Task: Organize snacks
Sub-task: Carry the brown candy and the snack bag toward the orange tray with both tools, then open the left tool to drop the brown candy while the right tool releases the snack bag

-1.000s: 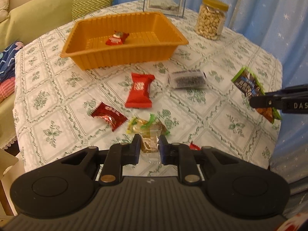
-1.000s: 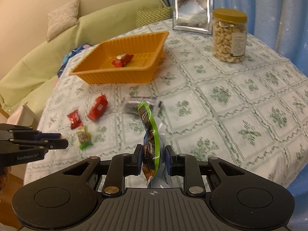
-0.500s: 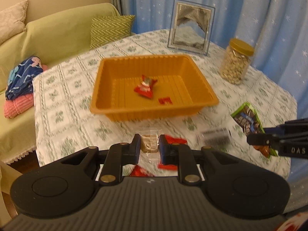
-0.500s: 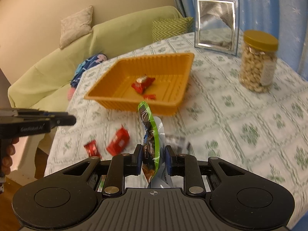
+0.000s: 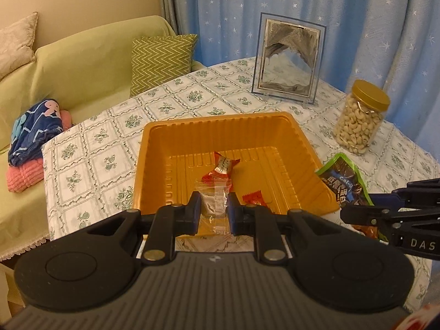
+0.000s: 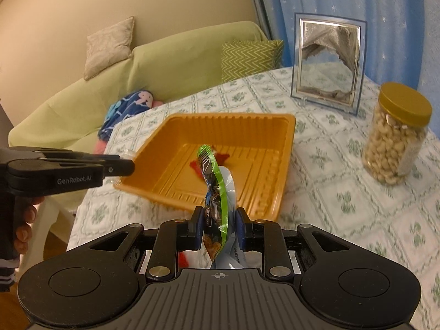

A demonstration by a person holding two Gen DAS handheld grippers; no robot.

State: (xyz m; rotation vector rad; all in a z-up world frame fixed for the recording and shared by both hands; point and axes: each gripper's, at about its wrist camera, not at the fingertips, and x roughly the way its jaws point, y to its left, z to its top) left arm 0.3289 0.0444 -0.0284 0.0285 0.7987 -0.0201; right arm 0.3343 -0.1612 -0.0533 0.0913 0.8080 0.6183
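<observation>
An orange tray (image 5: 154,148) stands on the table; it also shows in the right wrist view (image 6: 286,148). It holds a red wrapped candy (image 5: 224,166) and a small red packet (image 5: 254,198). My left gripper (image 5: 213,210) is shut on a clear-wrapped snack (image 5: 214,195), held over the tray's near edge. My right gripper (image 6: 218,225) is shut on a green and dark snack bag (image 6: 213,173), held just before the tray's near right corner. That bag (image 5: 343,180) and the right gripper's fingers (image 5: 385,211) show at the right of the left wrist view.
A jar of cashews (image 5: 361,117) with a gold lid and a picture frame (image 5: 288,60) stand behind the tray. A green sofa (image 5: 68,66) with cushions and folded cloths (image 5: 30,134) lies beyond the table's left edge. Blue curtains hang behind.
Both grippers have risen and moved forward toward the tray with their snacks. The loose snacks on the tablecloth have dropped out of view beneath them.
</observation>
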